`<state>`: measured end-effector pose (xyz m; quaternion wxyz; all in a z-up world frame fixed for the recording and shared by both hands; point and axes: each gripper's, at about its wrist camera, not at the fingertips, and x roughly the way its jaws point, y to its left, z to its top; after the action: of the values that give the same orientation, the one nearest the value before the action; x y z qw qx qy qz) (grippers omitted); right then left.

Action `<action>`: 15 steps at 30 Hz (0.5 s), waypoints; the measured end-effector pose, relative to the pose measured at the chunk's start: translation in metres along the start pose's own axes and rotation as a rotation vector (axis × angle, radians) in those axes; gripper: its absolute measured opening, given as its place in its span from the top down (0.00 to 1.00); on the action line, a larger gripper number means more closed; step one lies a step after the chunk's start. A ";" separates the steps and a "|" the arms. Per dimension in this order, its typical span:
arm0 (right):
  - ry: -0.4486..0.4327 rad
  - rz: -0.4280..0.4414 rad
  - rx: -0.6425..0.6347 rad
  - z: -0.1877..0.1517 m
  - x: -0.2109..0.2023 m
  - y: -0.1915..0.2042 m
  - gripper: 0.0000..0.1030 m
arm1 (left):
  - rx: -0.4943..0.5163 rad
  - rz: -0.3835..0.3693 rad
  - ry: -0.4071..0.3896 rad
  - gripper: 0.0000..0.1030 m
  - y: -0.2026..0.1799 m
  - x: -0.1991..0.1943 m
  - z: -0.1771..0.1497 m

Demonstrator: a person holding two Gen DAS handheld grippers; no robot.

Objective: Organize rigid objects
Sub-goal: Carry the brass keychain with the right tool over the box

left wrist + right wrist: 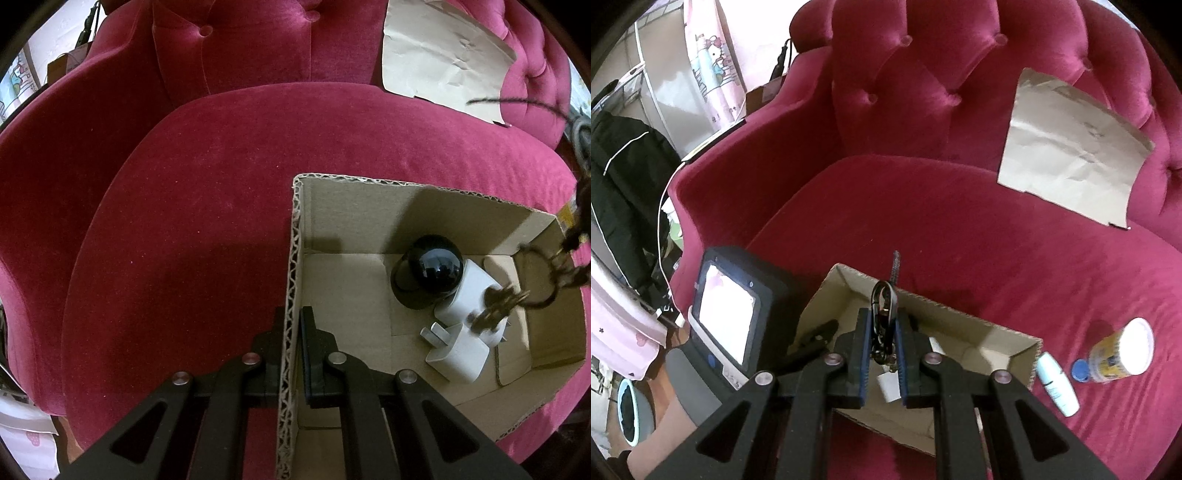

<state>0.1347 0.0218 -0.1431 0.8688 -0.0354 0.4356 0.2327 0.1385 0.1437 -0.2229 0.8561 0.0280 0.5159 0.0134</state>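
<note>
Partway: open brown cardboard box [369, 221] on red velvet sofa holds black dome camera [430, 275] and white charger [458, 354]; left gripper [291, 354] clamps box wall, right gripper [882, 354] grips dark key bunch [884, 310] above box; white tube [1057, 384] and yellow jar [1119, 356] remain outside.

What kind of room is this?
Likely a lived-in home room: a tufted red velvet sofa, a cartoon-print curtain and a dark jacket hanging at the left.

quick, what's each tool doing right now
Left tool: closed on the cardboard box wall.
Right tool: closed on a keyring above the box.
</note>
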 end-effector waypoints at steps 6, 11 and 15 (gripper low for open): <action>0.035 0.021 -0.003 -0.003 0.017 0.005 0.89 | 0.000 0.000 -0.001 0.94 0.000 0.000 0.000; 0.067 0.035 0.008 -0.007 0.029 0.003 0.89 | -0.001 0.000 0.000 0.94 0.000 0.000 0.000; 0.085 0.038 0.015 -0.011 0.033 0.001 0.89 | -0.002 0.000 0.000 0.94 -0.001 0.000 0.000</action>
<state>0.1436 0.0321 -0.1755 0.8451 -0.0306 0.4746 0.2441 0.1384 0.1426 -0.2231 0.8562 0.0271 0.5158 0.0138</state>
